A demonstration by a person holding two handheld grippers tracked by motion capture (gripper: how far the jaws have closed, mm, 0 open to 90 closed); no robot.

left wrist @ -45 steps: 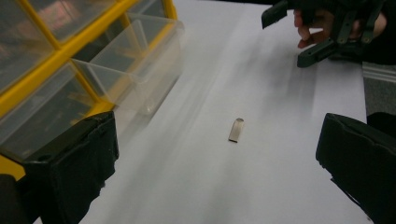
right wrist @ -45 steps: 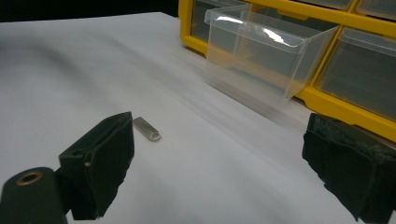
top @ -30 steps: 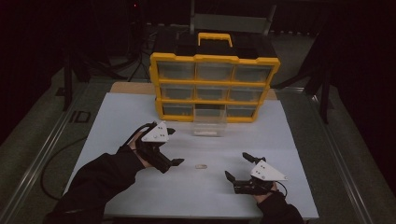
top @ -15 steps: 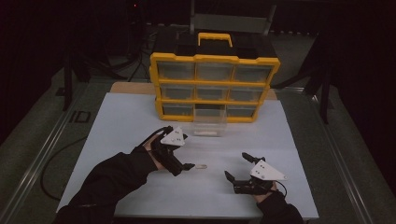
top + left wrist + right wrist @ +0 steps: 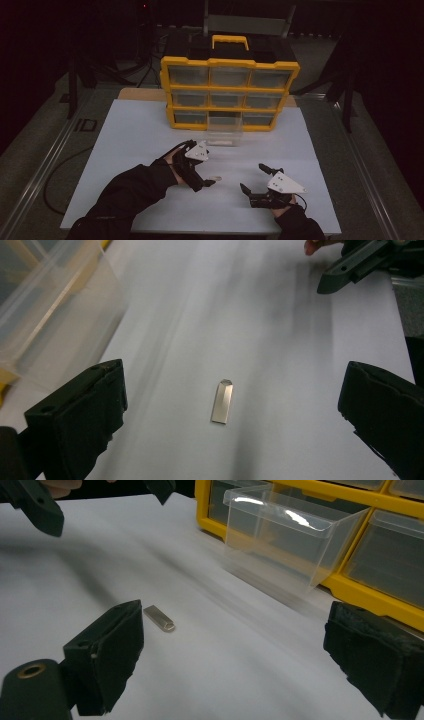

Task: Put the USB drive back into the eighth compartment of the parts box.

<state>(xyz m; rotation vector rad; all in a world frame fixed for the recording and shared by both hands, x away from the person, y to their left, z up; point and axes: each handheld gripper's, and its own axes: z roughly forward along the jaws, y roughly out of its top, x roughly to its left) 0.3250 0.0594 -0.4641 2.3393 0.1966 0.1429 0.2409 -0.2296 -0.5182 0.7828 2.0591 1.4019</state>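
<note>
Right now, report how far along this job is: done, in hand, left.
Done: the clear drawer is pulled out of the yellow organizer, bottom row, middle. In hand: nothing gripped; the left gripper is open, its jaws either side of the small metal piece lying on the white table. The right gripper waits open. Left, probably: grip the piece, drop it in the drawer.

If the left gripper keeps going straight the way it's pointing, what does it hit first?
Likely the small metal piece on the white table: it lies flat between the left gripper's open jaws, just ahead. Depth is uncertain.
</note>
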